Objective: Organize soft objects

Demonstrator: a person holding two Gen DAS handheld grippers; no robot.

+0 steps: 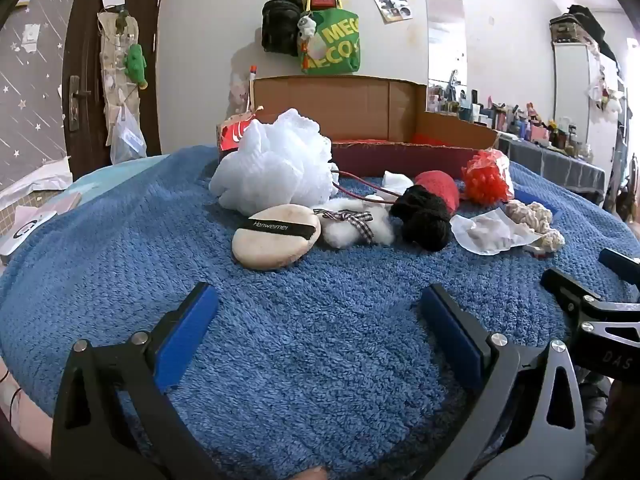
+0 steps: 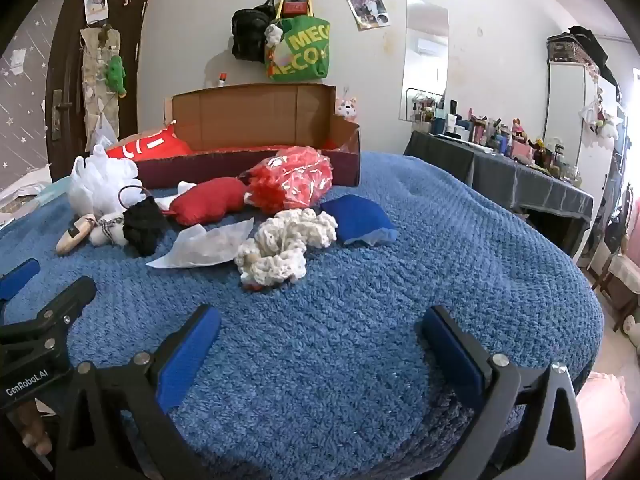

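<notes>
Soft things lie in a row on a blue fluffy blanket (image 1: 320,360): a white mesh bath puff (image 1: 276,162), a beige powder puff (image 1: 276,236), a white fluffy toy with a checked ribbon (image 1: 356,224), black yarn (image 1: 424,216), a red cushion (image 2: 208,202), a red bagged puff (image 2: 292,178), cream crochet (image 2: 288,240) and a blue pad (image 2: 358,220). Behind them stands an open cardboard box (image 2: 256,120). My left gripper (image 1: 320,312) is open over bare blanket, short of the powder puff. My right gripper (image 2: 320,336) is open too, short of the crochet.
A crumpled white wrapper (image 2: 204,248) lies beside the crochet. A dark door (image 1: 92,80) is at the left, bags (image 1: 328,40) hang on the wall, and a cluttered table (image 2: 512,152) stands at the right. The right gripper's fingers show at the left wrist view's right edge.
</notes>
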